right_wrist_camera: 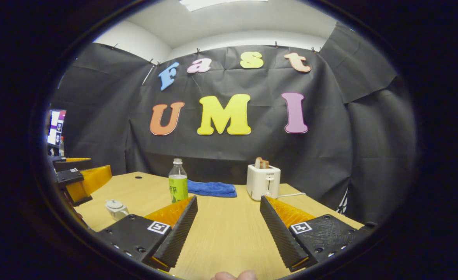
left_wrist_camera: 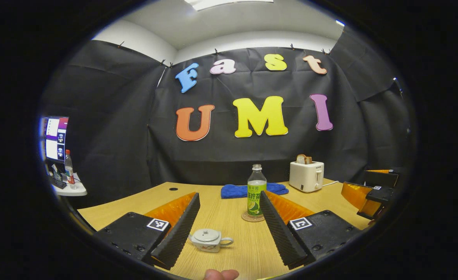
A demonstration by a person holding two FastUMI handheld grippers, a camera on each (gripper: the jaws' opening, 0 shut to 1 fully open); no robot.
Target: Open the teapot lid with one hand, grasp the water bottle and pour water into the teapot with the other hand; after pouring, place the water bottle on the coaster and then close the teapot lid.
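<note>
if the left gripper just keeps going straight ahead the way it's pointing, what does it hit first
Probably the white teapot, lid on, low on the table between the open left gripper fingers. The water bottle stands farther back, slightly right; depth is uncertain.

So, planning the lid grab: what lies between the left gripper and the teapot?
Bare wooden table; the teapot sits between the open left gripper fingers in the left gripper view.

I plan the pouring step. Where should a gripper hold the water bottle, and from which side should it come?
Grip the water bottle at its labelled middle, coming level from the front. It stands upright on the coaster, so fingers can close on its round sides; the right gripper looks best placed.
</note>
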